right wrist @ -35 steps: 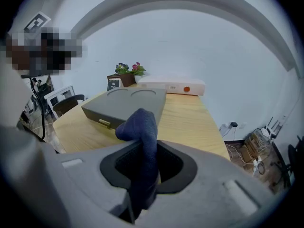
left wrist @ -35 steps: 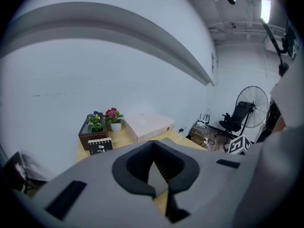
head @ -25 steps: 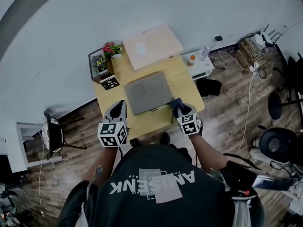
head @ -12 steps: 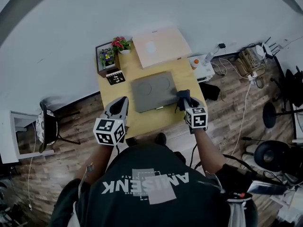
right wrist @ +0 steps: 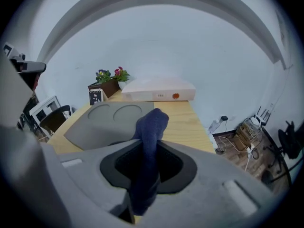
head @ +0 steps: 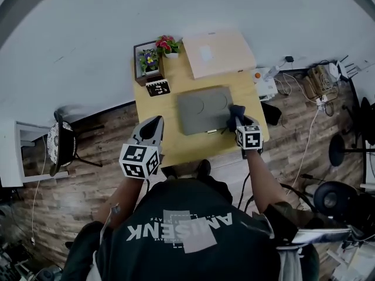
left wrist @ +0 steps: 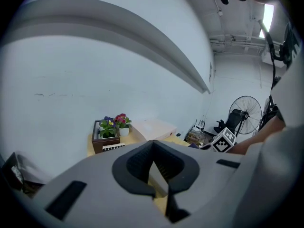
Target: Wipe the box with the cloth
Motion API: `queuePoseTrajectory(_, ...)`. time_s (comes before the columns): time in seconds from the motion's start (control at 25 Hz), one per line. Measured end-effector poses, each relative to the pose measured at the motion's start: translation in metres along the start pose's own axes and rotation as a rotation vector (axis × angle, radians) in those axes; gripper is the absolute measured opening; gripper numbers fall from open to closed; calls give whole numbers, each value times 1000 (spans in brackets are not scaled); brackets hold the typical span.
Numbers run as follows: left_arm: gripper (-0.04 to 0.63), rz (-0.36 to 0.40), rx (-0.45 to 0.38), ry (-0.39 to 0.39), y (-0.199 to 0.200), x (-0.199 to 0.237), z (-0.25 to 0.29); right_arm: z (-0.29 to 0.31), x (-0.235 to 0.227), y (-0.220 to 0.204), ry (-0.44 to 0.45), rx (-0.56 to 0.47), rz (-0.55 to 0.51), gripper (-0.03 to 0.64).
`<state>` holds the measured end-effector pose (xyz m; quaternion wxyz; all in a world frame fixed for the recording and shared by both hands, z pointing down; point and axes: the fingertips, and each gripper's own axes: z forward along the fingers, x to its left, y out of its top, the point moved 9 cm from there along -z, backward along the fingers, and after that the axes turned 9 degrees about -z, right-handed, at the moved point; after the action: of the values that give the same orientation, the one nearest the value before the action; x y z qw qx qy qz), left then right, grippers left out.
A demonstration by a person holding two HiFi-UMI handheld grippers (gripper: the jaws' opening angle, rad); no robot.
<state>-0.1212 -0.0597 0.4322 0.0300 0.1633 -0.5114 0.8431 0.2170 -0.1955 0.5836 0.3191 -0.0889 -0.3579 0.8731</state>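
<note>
Currently: wipe step about to start, or between strokes; I cannot tell which.

Right gripper [head: 237,119]: jaws clamped on the cloth [right wrist: 149,127]. It is dark blue, pinched at mid-length, and one end stands up past the jaw tips. In the head view the cloth [head: 236,111] sits at the right edge of the grey box [head: 204,109]. Whether it touches the box cannot be told from any view.

Left gripper [head: 154,122]: jaws closed together with nothing between them. It is held over the near-left part of the table [head: 176,149], apart from the grey box and idle. Its own view [left wrist: 159,175] shows only a slit of table between the pads.

Grey box: flat, two round recesses on top, lying in the middle of the table. The right gripper view shows it [right wrist: 107,122] just ahead and left of the cloth. A pale box [head: 218,52] lies at the far end by the wall, well apart from the cloth. Judgement: the grey one is the target, since the cloth is at it.

Progress: the surface shows no visible wipe marks, so how much is done cannot be judged.

Next move calls for:
- lowering the free end of the cloth flat onto the top
- sweeping leftward across the recesses while keeping the grip
- possibly steadying the near-left edge with the left gripper, since a flat, light box may slide under the stroke
</note>
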Motion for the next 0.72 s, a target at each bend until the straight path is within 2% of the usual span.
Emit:
queuePoseTrajectory(0.12, 0, -5, 4, 8, -3, 9, -3, 1, 5, 0, -15, 0, -2, 71)
queuePoseTrajectory(0.4, 0, 2, 9, -13, -8, 21, -9, 0, 31, 10, -55, 49, -135, 69)
queuePoseTrajectory(0.6, 0, 8, 6, -32, -7, 35, -13, 1, 52, 15, -80, 70, -136, 69)
queuePoseTrajectory(0.72, 0, 8, -4, -50, -2, 44, -17, 3, 67, 17, -66, 70, -112, 69)
